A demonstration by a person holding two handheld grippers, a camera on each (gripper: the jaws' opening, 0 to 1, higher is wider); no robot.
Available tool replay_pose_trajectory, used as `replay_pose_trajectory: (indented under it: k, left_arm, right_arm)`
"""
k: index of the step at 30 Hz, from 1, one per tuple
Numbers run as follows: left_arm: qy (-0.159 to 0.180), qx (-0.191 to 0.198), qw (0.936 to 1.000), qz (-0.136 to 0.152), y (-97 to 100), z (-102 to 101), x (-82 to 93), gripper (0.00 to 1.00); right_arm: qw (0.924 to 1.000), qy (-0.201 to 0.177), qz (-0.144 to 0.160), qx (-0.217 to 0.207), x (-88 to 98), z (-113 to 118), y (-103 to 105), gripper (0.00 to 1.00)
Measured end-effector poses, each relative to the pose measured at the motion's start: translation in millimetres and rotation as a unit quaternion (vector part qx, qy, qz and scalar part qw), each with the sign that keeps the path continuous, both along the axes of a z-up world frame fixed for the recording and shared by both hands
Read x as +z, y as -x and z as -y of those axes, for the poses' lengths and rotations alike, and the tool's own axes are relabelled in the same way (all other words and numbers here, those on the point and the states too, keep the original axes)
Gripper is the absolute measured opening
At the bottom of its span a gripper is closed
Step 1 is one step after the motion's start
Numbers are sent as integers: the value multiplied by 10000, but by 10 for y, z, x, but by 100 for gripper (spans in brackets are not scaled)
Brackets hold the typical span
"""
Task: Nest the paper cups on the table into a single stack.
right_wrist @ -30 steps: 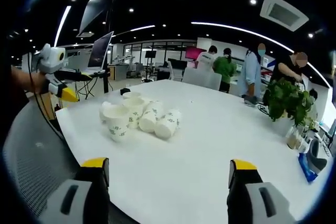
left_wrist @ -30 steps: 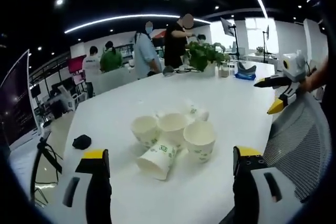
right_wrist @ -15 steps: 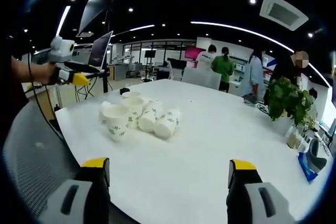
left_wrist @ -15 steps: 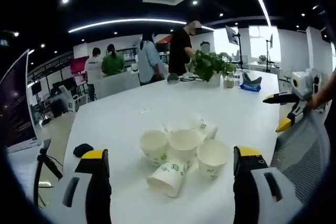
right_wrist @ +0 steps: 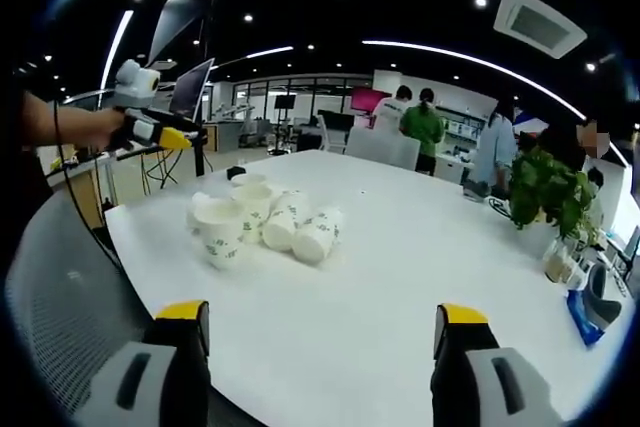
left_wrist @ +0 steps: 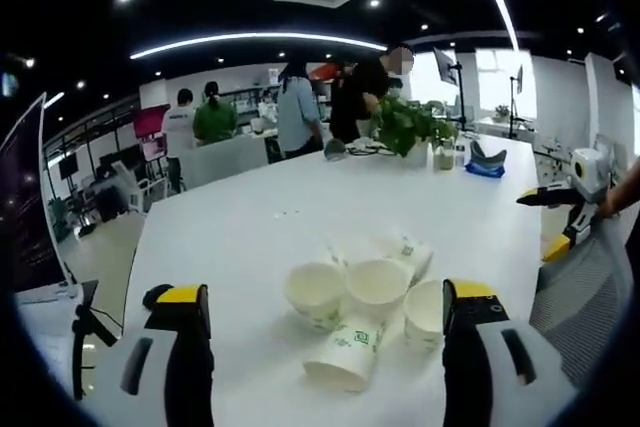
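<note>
Both grippers are held above the near edge of a large white table (right_wrist: 420, 247), neither touching anything. Left gripper (left_wrist: 325, 322): jaws spread wide apart, nothing between them, yellow-tipped fingers (left_wrist: 182, 296) rising at either side of the left gripper view. Right gripper (right_wrist: 325, 322): jaws likewise spread wide, empty, and well short of the cups. The paper cups (left_wrist: 375, 302) sit in one loose cluster on the table top, white with green print. In the left gripper view the cluster lies just ahead of the jaws: three cups stand upright with mouths up, side by side and touching or nearly so; one cup (left_wrist: 345, 357) lies on its side in front of them, closest to the gripper; at least one more lies tipped behind them (left_wrist: 410, 252). The rightmost upright cup is partly hidden by the right-hand finger. In the right gripper view the same cluster (right_wrist: 262, 222) sits toward the far left of the table, upright cups on the left, two tipped cups on the right with their bases toward the camera. No cup is nested in another as far as can be told. The left gripper also shows in the right gripper view (right_wrist: 165, 135), held by a hand (right_wrist: 85, 129) above and left of the cluster. A small dark object (left_wrist: 157, 295) lies at the table edge. A potted plant (right_wrist: 545, 192) stands at the far end, with several people (left_wrist: 300, 112) standing around it. A grey mesh chair back (right_wrist: 70, 297) sits beside the near table edge.
</note>
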State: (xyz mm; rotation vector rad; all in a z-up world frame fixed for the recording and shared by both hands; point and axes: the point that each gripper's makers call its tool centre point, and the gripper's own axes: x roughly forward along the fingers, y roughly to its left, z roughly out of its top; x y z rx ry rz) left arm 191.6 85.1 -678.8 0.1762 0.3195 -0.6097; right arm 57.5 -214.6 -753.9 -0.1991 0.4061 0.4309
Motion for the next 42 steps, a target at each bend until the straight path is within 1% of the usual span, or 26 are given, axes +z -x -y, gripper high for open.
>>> replay_pose_trajectory:
  k: [6,8,12,20,21,24,28,34,38,42]
  left_arm:
    - [71,98,9999,-95,-105,-14,4,94]
    - [131,127,9997,-175,-117,40,6,94]
    - [174,187,9994,-243,-177,44,16,93]
    - [215,249,9986,-414,-325,-12,-34,89]
    - [214,250,9986,-420,-382,-64,-50,89]
    - [209,256,9983,-474,-479,-105,-82,88]
    - [229,227,9979,-559,-531,-27,-94,88]
    - [192,201,9970,-717,-724,-84,-219,86]
    - [194,215,9958,-863,-743,-28,-247,85]
    - [159,191,9946,-1011,-801,-2,-354,83]
  right_arm:
    - [10000,0,-3,-3,-1,7,3,95]
    - [10000,2,-9,2,-3,6,4,95]
    - [10000,4,-22,3,-5,9,6,94]
    - [10000,7,-29,-8,-8,13,-4,94]
    - [10000,6,-34,-9,-9,16,-7,94]
    - [10000,8,-29,-14,-8,15,-6,94]
    - [10000,12,-28,-19,-7,15,-8,93]
    - [10000,30,-69,9,-20,9,-4,92]
    - [10000,34,-93,13,-39,22,-3,91]
    - [9999,36,-105,-4,-55,44,-5,90]
